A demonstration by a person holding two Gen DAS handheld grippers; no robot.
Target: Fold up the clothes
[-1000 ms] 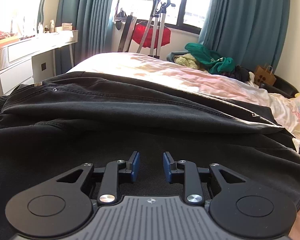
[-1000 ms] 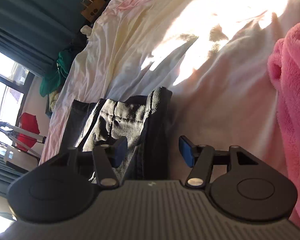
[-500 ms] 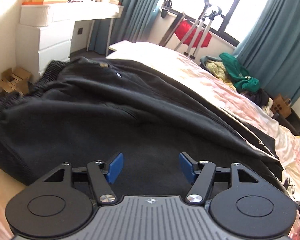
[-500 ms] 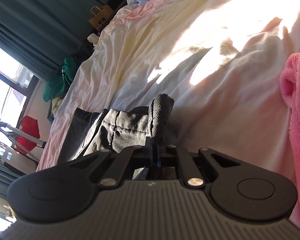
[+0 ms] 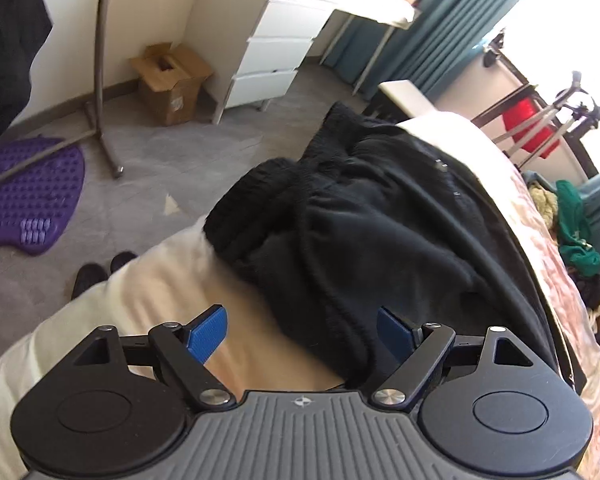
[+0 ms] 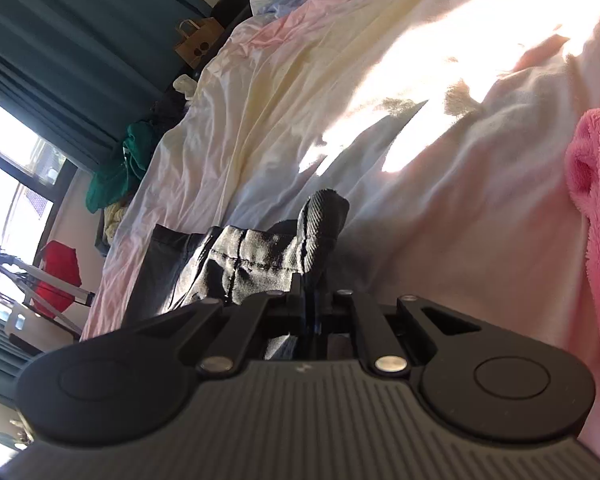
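A black garment [image 5: 380, 232] with a ribbed waistband lies spread along the bed [image 5: 140, 304] in the left wrist view. My left gripper [image 5: 302, 330] hangs open above its near edge, blue pads wide apart, nothing between them. In the right wrist view, the dark denim-like end of the garment [image 6: 260, 252] is bunched on the pale sheet [image 6: 340, 100]. My right gripper [image 6: 312, 308] is shut on that fabric edge, which sticks up past the fingers.
A pink fleece blanket [image 6: 596, 208] lies at the right. Left of the bed are grey floor, a cardboard box [image 5: 170, 82], white drawers [image 5: 276, 56], a purple mat [image 5: 24, 200] and a rack pole [image 5: 100, 60]. Green clothes [image 5: 576, 232] lie at the far end.
My left gripper opened wider and swung left and back toward the garment's waistband end and the bed edge. My right gripper closed on the fabric edge and stays shut on it.
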